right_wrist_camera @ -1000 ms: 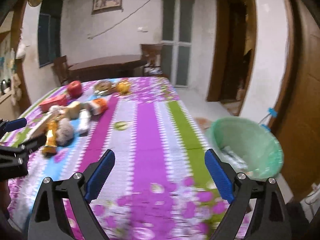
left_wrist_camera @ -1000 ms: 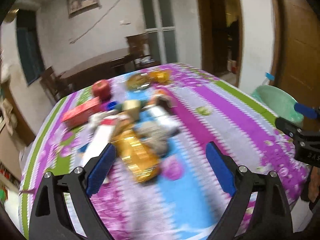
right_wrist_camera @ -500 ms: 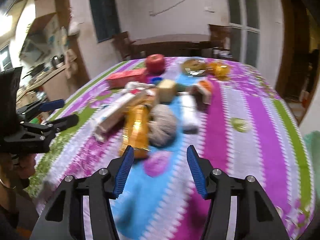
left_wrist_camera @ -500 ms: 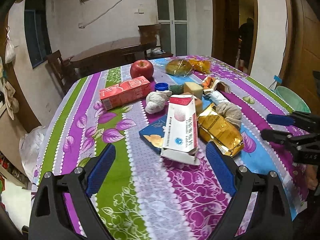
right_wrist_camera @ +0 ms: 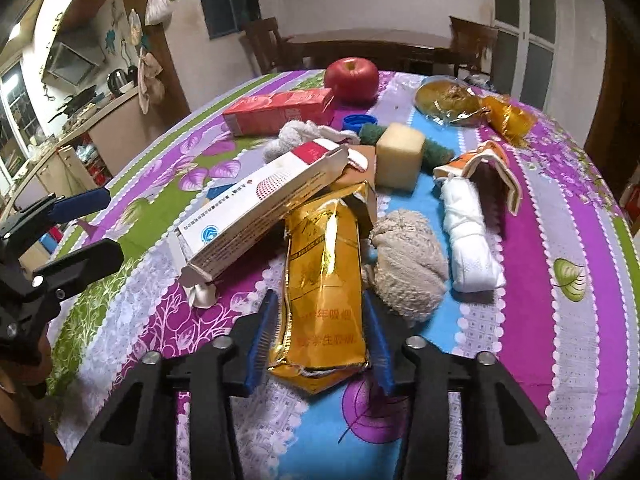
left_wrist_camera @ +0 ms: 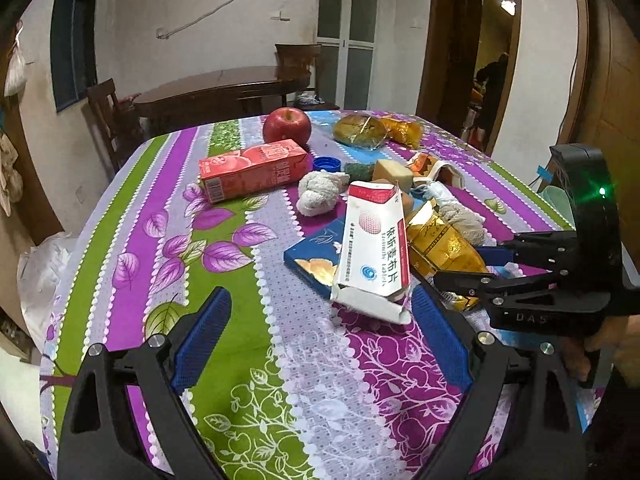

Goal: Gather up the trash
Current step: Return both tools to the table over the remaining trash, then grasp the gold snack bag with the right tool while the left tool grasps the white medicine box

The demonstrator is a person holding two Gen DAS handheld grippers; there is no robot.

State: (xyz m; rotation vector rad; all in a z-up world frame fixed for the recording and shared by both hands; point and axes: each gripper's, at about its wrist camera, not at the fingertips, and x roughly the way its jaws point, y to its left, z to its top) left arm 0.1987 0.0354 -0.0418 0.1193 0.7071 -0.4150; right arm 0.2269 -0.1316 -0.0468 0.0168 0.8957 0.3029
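Observation:
A crumpled gold foil packet (right_wrist_camera: 326,276) lies on the flowered tablecloth (right_wrist_camera: 560,216), and my right gripper (right_wrist_camera: 320,332) is shut on its near end, one blue pad on each side. The packet also shows in the left wrist view (left_wrist_camera: 440,246), with the right gripper (left_wrist_camera: 476,266) on it. A torn white and red medicine box (left_wrist_camera: 374,246) leans on a blue flat box (left_wrist_camera: 316,256); it also shows in the right wrist view (right_wrist_camera: 264,204). My left gripper (left_wrist_camera: 320,332) is open and empty, just in front of the white box.
Further back lie a red juice carton (left_wrist_camera: 254,168), a red apple (left_wrist_camera: 287,125), a blue bottle cap (left_wrist_camera: 327,164), rolled cloths (right_wrist_camera: 408,264), a yellow sponge (right_wrist_camera: 399,156), wrapped bread (right_wrist_camera: 446,98) and an orange wrapper (right_wrist_camera: 508,116). Chairs and a dark table (left_wrist_camera: 224,90) stand behind.
The right gripper swung from the green bin back to the table, narrowed and closed on the gold packet. The left gripper moved left and closer to the white box, still open.

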